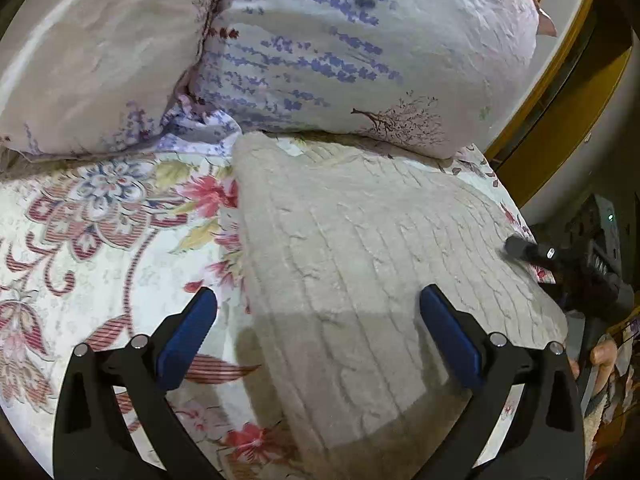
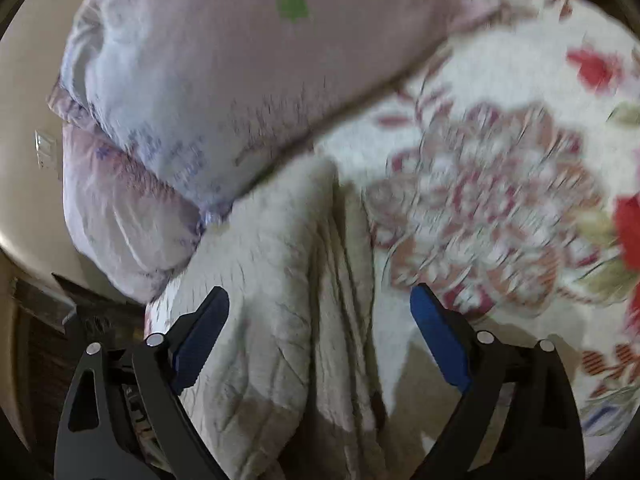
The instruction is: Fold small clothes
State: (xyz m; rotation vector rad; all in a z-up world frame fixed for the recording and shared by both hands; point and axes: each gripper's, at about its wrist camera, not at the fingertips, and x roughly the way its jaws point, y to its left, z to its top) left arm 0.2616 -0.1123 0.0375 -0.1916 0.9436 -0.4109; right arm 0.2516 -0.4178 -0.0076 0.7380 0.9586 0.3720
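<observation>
Right now your cream knitted garment (image 1: 360, 264) lies folded on the floral bedspread (image 1: 100, 240), its far edge tucked up against the lavender-print pillow (image 1: 340, 48). From the right wrist view the same garment (image 2: 272, 280) shows its folded layers stacked along one edge, with the bedspread (image 2: 500, 184) stretching off to the right and the pillow (image 2: 224, 80) just beyond it; that view is blurred.

Your left hand-held gripper (image 1: 318, 328) hovers over the near part of the garment with its blue pads spread wide, holding nothing. Your right hand-held gripper (image 2: 320, 332) is likewise spread apart above the garment's folded edge, with nothing between the pads.

At the right edge of the left wrist view, part of your right tool (image 1: 532, 250) reaches over the garment's right side.
</observation>
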